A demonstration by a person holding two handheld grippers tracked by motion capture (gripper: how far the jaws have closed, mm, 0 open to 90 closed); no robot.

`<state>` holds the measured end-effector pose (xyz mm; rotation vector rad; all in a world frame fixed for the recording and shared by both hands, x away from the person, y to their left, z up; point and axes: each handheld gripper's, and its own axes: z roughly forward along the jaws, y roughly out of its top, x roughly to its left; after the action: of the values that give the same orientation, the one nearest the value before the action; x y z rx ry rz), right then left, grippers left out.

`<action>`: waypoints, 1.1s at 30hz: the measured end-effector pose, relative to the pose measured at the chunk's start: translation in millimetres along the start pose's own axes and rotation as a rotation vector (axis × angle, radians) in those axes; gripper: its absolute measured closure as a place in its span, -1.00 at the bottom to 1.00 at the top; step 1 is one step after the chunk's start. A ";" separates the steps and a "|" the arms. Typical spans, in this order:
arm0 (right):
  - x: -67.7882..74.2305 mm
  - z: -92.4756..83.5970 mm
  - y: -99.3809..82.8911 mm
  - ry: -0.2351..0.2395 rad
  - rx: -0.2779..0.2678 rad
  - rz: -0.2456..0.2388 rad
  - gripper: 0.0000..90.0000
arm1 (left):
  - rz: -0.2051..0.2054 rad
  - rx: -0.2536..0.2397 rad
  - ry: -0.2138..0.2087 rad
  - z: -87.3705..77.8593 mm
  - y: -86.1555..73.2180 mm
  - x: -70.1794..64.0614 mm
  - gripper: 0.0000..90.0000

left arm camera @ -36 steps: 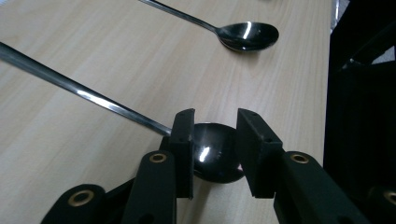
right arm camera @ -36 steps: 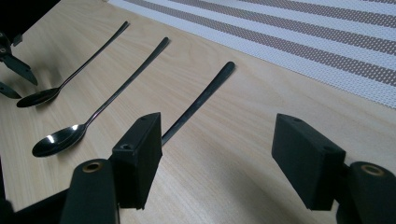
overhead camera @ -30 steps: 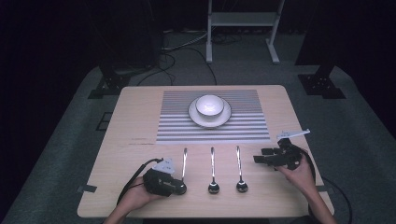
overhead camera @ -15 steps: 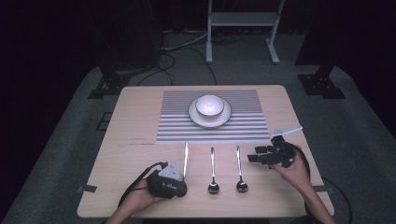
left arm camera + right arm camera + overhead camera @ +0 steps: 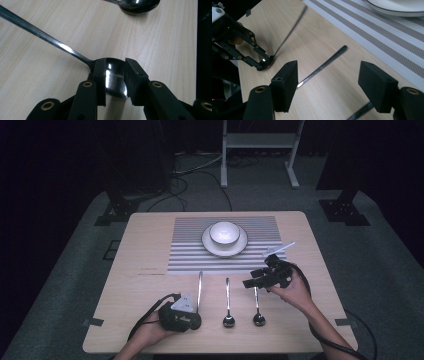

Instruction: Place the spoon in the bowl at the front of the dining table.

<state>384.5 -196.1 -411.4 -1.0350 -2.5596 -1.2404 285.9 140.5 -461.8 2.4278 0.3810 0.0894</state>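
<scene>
Left spoon [image 5: 199,290] on the bare tabletop [image 5: 145,245], long axis running from near edge toward the striped placemat [image 5: 185,247], handle pointing at the mat, bowl end nearest the person. Bowl end clamped between the jaws of the left gripper [image 5: 115,82], pressed against both sides of it. Middle spoon [image 5: 228,302] and right spoon [image 5: 257,306] just beside, parallel, apart from each other, handles likewise toward the mat. Right gripper [image 5: 328,85] held above the right spoon's handle, jaws spread wide, gripping nothing. Farther out, on the placemat, a white plate [image 5: 210,247] carrying a white bowl [image 5: 224,233]; nothing visible inside the bowl.
</scene>
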 end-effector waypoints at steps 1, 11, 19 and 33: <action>1.8 2.2 3.3 0.003 0.005 -0.006 -0.31 | 0.005 -0.003 0.004 0.8 0.6 0.0 0.58; 15.5 29.0 33.7 0.046 0.068 -0.036 -0.32 | 0.008 -0.007 0.014 1.9 1.3 -0.4 0.58; 20.3 51.1 49.6 0.059 0.117 -0.051 -0.32 | 0.007 -0.009 0.016 2.4 1.7 -0.3 0.58; 29.5 88.2 70.5 0.078 0.183 -0.060 -0.33 | 0.020 -0.005 0.021 2.4 2.2 0.1 0.58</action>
<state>422.1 -85.6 -412.5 -0.8618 -2.6026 -1.0148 286.9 137.5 -462.2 2.4283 0.3648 0.1241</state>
